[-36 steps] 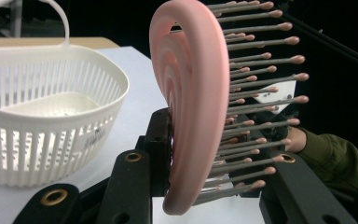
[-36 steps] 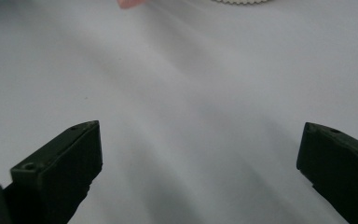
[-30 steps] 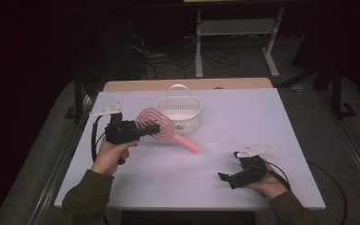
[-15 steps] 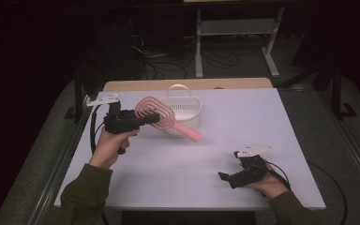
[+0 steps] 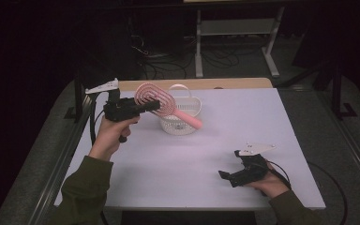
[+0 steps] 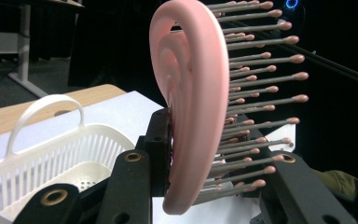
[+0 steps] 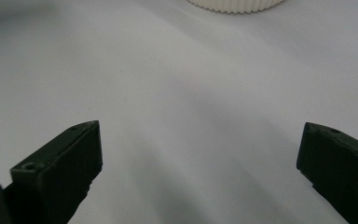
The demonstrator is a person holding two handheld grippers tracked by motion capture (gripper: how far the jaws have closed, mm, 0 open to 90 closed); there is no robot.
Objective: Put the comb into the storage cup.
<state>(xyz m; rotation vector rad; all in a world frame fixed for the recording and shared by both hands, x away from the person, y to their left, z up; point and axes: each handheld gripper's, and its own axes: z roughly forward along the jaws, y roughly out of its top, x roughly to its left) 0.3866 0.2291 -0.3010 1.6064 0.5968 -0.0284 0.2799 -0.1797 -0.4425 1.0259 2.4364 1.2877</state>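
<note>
My left gripper (image 5: 153, 106) is shut on the head of a pink hairbrush (image 5: 161, 100), held in the air over the back left of the table. The brush's handle points right and down over a white slotted basket (image 5: 182, 123). In the left gripper view the pink brush (image 6: 193, 98) stands on edge between the jaws, bristles to the right, with the white basket (image 6: 37, 163) below at left. My right gripper (image 5: 226, 177) rests low near the front right of the table; in its own view the right gripper (image 7: 200, 158) stands open over bare tabletop.
The white table (image 5: 243, 126) has a wooden strip along its far edge. Beyond it stand a metal shelf frame (image 5: 236, 33) and floor cables. The basket's rim (image 7: 235, 4) peeks in at the top of the right gripper view.
My left hand has lifted the brush up and toward the back of the table, so its handle now hangs over the basket. The right hand has stayed put.
</note>
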